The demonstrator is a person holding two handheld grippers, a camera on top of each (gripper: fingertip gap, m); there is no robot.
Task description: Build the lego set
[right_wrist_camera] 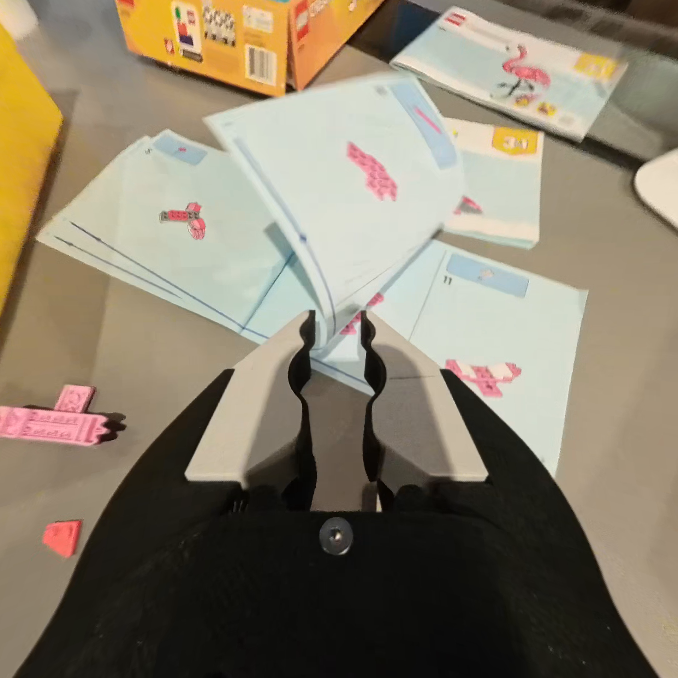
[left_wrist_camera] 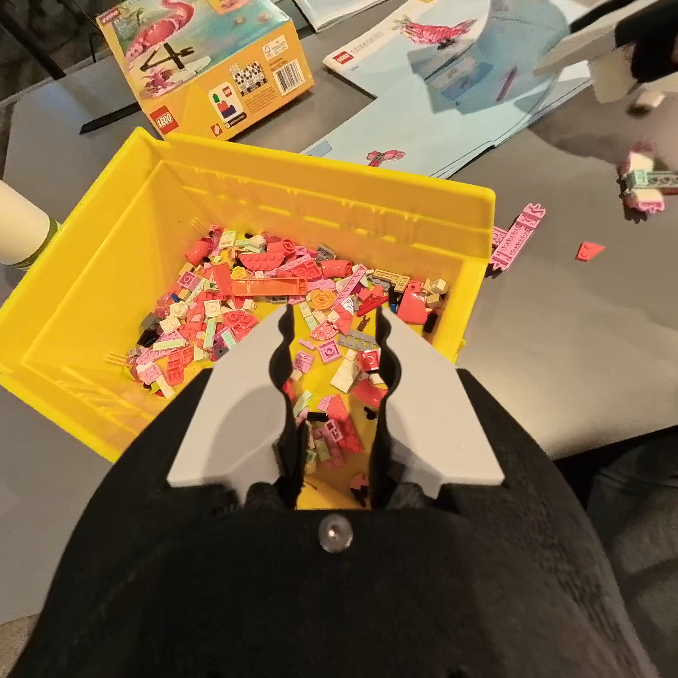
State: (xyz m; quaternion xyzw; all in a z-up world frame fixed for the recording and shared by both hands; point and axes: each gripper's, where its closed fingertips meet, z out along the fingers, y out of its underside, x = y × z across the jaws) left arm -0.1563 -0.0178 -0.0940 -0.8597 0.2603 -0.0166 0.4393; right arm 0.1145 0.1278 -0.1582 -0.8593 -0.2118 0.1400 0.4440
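Currently my left tongs (left_wrist_camera: 334,312) hang over the yellow bin (left_wrist_camera: 257,190), jaws released with a clear gap between the tips and nothing held; the loose bricks (left_wrist_camera: 279,304) lie heaped on the bin floor, mostly coral, pink and white, spreading from the tips toward 9 o'clock and 3 o'clock; an orange flat piece (left_wrist_camera: 268,286) lies just beyond the tips at 11 o'clock. At 12 o'clock from the bin stands the yellow set box (left_wrist_camera: 216,73) on the grey table (left_wrist_camera: 550,348); at 3 o'clock of the bin, on the table, lie a pink plate assembly (left_wrist_camera: 517,238) touching the bin's outer wall and a small coral wedge (left_wrist_camera: 589,251) well apart from it; at 2 o'clock a small pink and white sub-build (left_wrist_camera: 642,183) appears, blurred, below my other tongs.

My right tongs (right_wrist_camera: 337,315) point at the open instruction booklet (right_wrist_camera: 495,330); the jaws stand apart and grasp nothing; a curled page (right_wrist_camera: 348,183) rises just ahead of the tips, its lower edge between them; whether it touches either finger I cannot tell. A second booklet (right_wrist_camera: 513,69) lies at 1 o'clock; the pink plate assembly (right_wrist_camera: 47,427) and coral wedge (right_wrist_camera: 62,537) lie at 9 o'clock.
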